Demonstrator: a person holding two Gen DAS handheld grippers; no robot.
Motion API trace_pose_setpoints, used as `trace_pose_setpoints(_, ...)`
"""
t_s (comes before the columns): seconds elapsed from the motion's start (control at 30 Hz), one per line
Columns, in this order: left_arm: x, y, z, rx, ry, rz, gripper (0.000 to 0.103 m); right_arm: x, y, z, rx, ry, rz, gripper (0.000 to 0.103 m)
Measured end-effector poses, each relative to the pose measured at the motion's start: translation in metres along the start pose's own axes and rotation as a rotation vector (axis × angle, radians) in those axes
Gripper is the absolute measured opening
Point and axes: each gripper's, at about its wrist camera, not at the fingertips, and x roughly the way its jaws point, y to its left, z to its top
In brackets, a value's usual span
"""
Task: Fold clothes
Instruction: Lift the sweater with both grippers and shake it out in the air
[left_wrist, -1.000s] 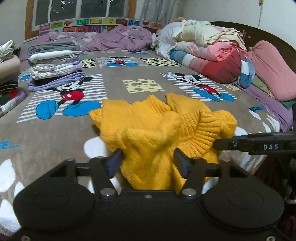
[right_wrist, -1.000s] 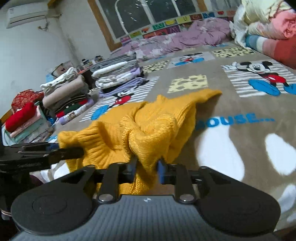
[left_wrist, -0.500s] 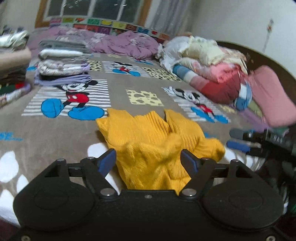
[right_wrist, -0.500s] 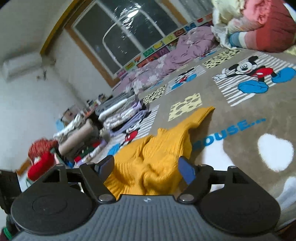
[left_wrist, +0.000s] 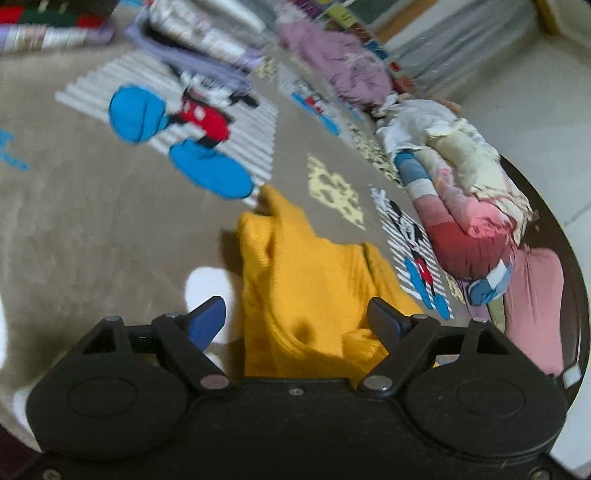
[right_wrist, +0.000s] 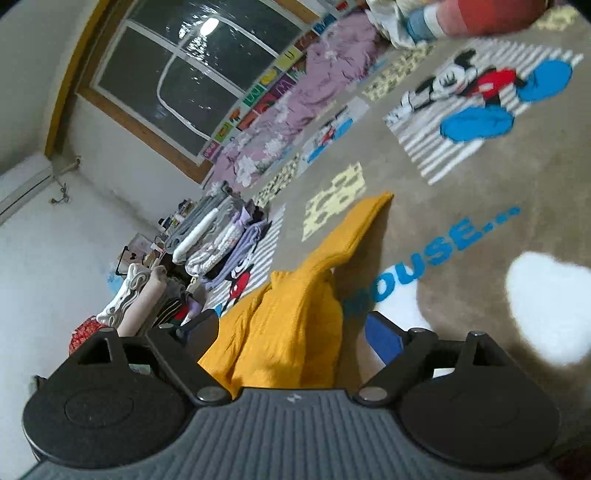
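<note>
Left wrist view: left hand-held gripper (left_wrist: 297, 317) is wide open, holding nothing. Blue-padded fingers (left_wrist: 205, 319) stand well apart, one on each side of the yellow sweater (left_wrist: 306, 280). The right-side finger tip sits right at the knit; can't tell if it actually touches. The left-side finger is clear of the fabric, over a white patch of the blanket. The sweater lies bunched on the brown cartoon-print blanket (left_wrist: 92, 221) covering the bed, with one narrow part running away from the camera toward the blue-and-red mouse print. Frame is tilted and motion-blurred. Stack of folded clothes (left_wrist: 199, 33) at far top left, heap of bedding and pillows (left_wrist: 469, 206) along the right side.

Right wrist view: right hand-held gripper (right_wrist: 291, 328) is also fully spread and has no grip on anything. The sweater (right_wrist: 291, 314) lies in the gap between the fingers, low in frame, its bulk closer to the left-side finger. The blue pad of the right-side finger (right_wrist: 382, 338) is just beside the cloth edge, with a strip of shadow between them. A sleeve-like strip stretches up-frame toward a yellow patterned square on the blanket (right_wrist: 461, 177). Folded stacks (right_wrist: 218, 236) sit at left, dark window (right_wrist: 177, 70) above them.
</note>
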Motion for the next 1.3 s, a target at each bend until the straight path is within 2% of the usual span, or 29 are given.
trace_pose_setpoints(0.3,0.049,0.028,0.021,-0.155,0.095,-0.071,0.086,0.062,-0.028,0.011,0.111,0.12,0.051,0.091)
trace_pose_setpoints(0.43,0.069,0.031,0.024,-0.148,0.134,-0.089,0.086,0.086,-0.03,0.01,0.103,0.178,0.076,0.092)
trace_pose_setpoints(0.53,0.078,0.03,0.026,-0.113,0.15,-0.124,0.086,0.095,-0.027,0.01,0.081,0.19,0.087,0.091)
trace_pose_setpoints(0.6,0.084,0.028,0.027,-0.077,0.161,-0.148,0.086,0.101,-0.025,0.01,0.065,0.197,0.094,0.085)
trace_pose_setpoints(0.63,0.088,0.027,0.028,-0.055,0.166,-0.16,0.084,0.104,-0.024,0.01,0.058,0.2,0.098,0.08)
trace_pose_setpoints(0.67,0.09,0.026,0.028,-0.034,0.171,-0.166,0.081,0.107,-0.023,0.01,0.05,0.204,0.102,0.068)
trace_pose_setpoints(0.7,0.093,0.026,0.028,-0.013,0.177,-0.17,0.071,0.11,-0.022,0.01,0.043,0.207,0.105,0.058)
trace_pose_setpoints(0.77,0.097,0.025,0.028,0.02,0.189,-0.182,0.06,0.115,-0.021,0.01,0.028,0.214,0.112,0.051)
trace_pose_setpoints(0.8,0.099,0.024,0.027,0.036,0.195,-0.188,0.045,0.118,-0.02,0.01,0.02,0.217,0.116,0.046)
trace_pose_setpoints(0.83,0.101,0.024,0.027,0.047,0.202,-0.19,0.035,0.12,-0.019,0.01,0.018,0.217,0.127,0.044)
trace_pose_setpoints(0.87,0.103,0.024,0.028,0.053,0.202,-0.196,0.034,0.121,-0.018,0.01,0.016,0.216,0.14,0.038)
trace_pose_setpoints(0.93,0.106,0.024,0.031,0.065,0.199,-0.211,0.027,0.124,-0.017,0.011,0.016,0.213,0.162,0.035)
trace_pose_setpoints(1.0,0.108,0.022,0.036,0.078,0.193,-0.23,0.024,0.127,-0.014,0.013,0.01,0.202,0.184,0.03)
trace_pose_setpoints(1.3,0.129,0.019,0.075,0.094,0.136,-0.263,0.021,0.154,-0.009,0.04,0.005,0.142,0.233,0.027)
